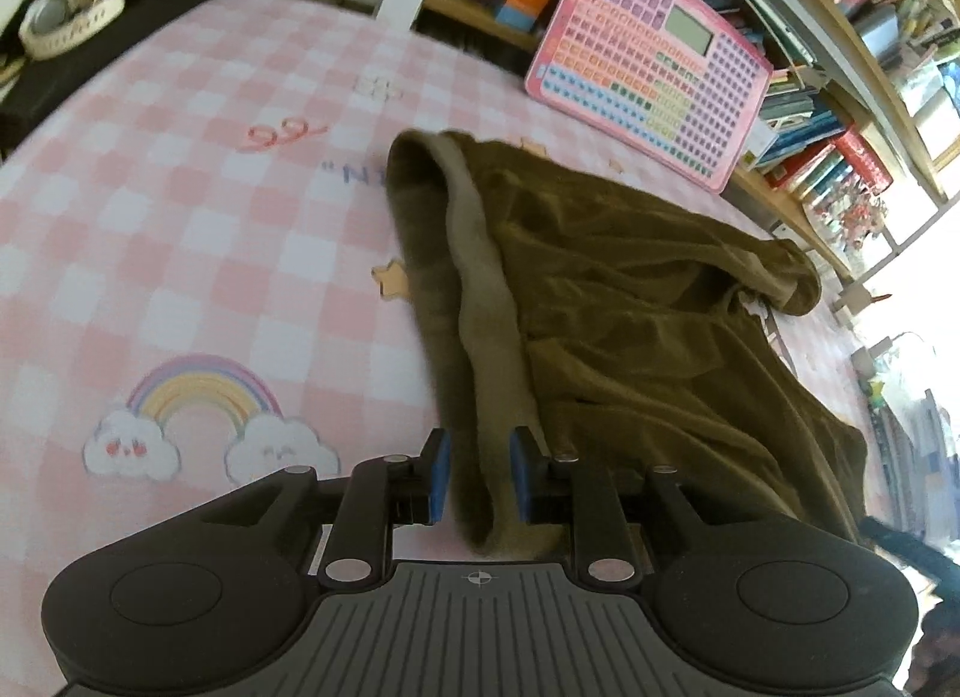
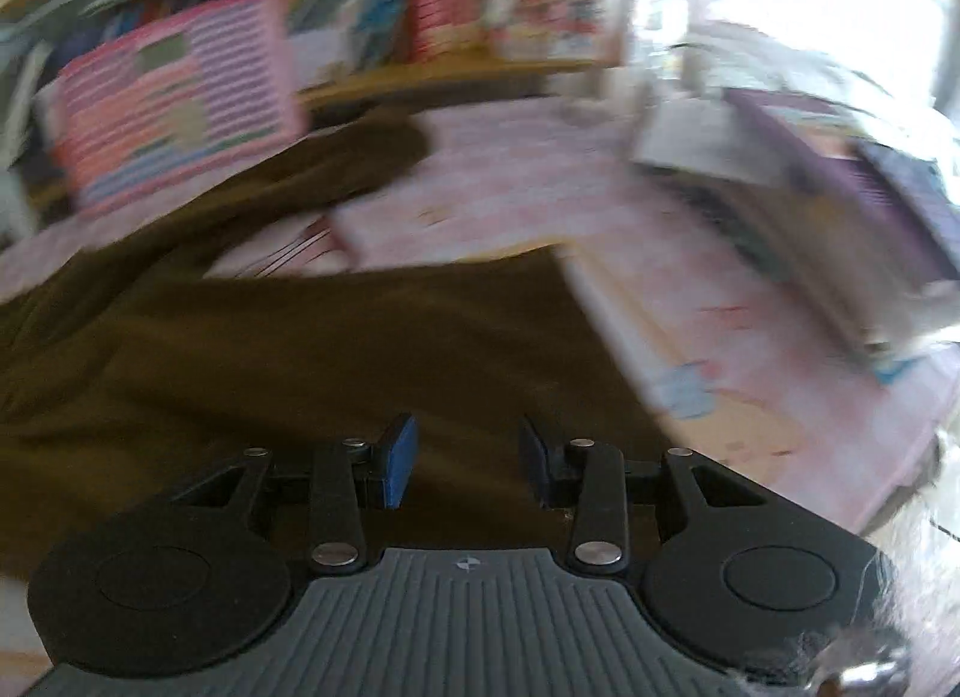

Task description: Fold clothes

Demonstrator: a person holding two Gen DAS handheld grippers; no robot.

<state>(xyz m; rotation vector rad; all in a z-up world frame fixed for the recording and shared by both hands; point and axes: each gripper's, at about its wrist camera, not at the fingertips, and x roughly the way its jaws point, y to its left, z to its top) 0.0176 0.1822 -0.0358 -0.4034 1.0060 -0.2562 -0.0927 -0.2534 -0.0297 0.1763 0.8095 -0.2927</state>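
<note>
Watching left gripper (image 1: 478, 478): our jaws straddle the olive garment's (image 1: 630, 301) band, gaps showing; closing late loses it.
Right gripper (image 2: 467, 466): jaws apart, empty over cloth; blur hides where we'd bite.

Olive-brown garment (image 1: 630, 301) lies rumpled on the pink checkered sheet (image 1: 180, 253).

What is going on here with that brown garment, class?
A person holding a gripper in each hand is folding an olive-brown garment on a pink checked sheet. The left gripper has its jaws apart around the garment's lighter hem band, not clamped. The right gripper hovers open over the cloth; its view is blurred. A pink keypad toy leans against the bookshelves.
</note>
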